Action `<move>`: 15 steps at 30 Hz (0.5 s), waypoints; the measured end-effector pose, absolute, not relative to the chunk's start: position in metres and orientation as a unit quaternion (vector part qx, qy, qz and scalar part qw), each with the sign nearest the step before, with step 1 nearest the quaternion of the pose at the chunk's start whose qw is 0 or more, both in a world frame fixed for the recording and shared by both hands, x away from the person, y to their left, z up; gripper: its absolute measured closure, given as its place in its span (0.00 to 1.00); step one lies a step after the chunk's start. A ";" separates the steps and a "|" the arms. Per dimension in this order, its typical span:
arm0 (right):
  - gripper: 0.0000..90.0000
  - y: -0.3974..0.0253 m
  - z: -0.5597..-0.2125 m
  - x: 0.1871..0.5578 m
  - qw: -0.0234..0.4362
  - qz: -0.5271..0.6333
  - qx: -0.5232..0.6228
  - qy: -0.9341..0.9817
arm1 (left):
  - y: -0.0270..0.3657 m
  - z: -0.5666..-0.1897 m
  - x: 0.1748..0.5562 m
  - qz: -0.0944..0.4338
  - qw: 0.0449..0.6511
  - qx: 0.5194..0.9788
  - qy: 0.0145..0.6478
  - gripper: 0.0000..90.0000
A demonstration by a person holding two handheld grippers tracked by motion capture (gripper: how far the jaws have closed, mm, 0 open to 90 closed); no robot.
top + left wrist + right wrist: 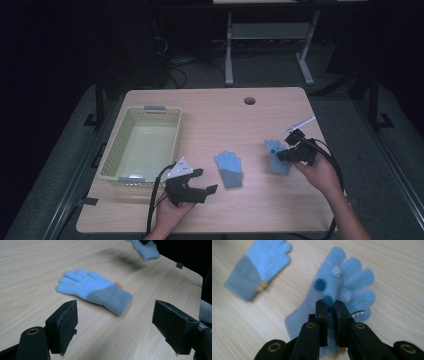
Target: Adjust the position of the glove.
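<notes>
Blue knitted spotted glove [342,287] sits pinched in the right claw [331,305]; pale yellow plastic basket [111,159] holds nothing; left claw [199,181] gapes wide.

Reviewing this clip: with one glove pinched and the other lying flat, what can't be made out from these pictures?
- Patterned glove: its cuff end, hidden behind the right gripper in the right gripper view; cut off by the top edge in the left gripper view.
- Flat glove: blurred in the right gripper view, so the small tan spot at its cuff is unclear.
- Basket: its floor is too dim in the high view.
</notes>
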State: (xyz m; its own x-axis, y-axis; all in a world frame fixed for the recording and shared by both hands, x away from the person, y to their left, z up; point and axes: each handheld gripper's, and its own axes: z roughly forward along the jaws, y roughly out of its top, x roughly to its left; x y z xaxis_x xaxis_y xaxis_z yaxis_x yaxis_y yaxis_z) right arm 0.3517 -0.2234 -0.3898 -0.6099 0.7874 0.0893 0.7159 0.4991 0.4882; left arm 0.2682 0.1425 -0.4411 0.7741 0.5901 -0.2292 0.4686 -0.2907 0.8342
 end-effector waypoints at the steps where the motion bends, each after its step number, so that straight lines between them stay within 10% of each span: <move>1: 0.93 -0.219 -0.388 0.352 0.072 0.247 0.429 0.866 | 0.143 -0.441 0.268 0.061 0.495 0.801 0.332 0.22; 15: 0.92 -0.174 -0.371 0.351 0.063 0.267 0.372 0.887 | 0.145 -0.440 0.269 0.067 0.495 0.799 0.333 0.23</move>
